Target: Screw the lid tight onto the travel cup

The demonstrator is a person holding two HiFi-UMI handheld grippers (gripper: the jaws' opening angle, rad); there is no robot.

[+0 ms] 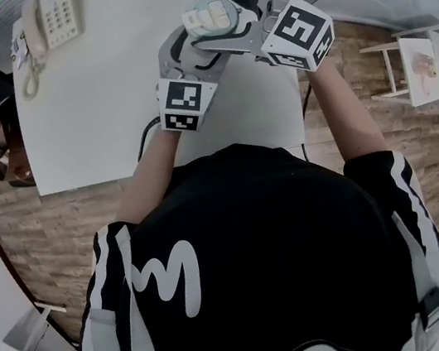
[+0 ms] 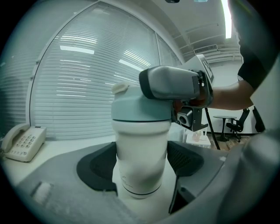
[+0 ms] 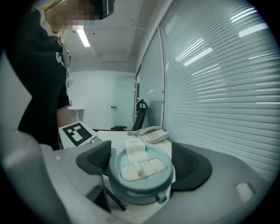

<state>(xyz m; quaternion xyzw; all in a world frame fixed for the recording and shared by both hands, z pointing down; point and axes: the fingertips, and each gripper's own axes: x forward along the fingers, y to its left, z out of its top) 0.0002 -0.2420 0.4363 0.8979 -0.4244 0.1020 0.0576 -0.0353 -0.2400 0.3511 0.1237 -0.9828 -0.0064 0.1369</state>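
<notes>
From the head: looks steeply down past the wearer's own shoulders and black shirt onto the white table, with the working spot small and high near the top edge.

From the left gripper: looks almost level along the jaws, very close to the travel cup, facing the window blinds.

From the right gripper: looks along the jaws and slightly down onto the lid, again very close, facing along the blinds toward the far end of the room.

Shared across all three: cup, lid, table and telephone. In each gripper view, also part of the other gripper.
</notes>
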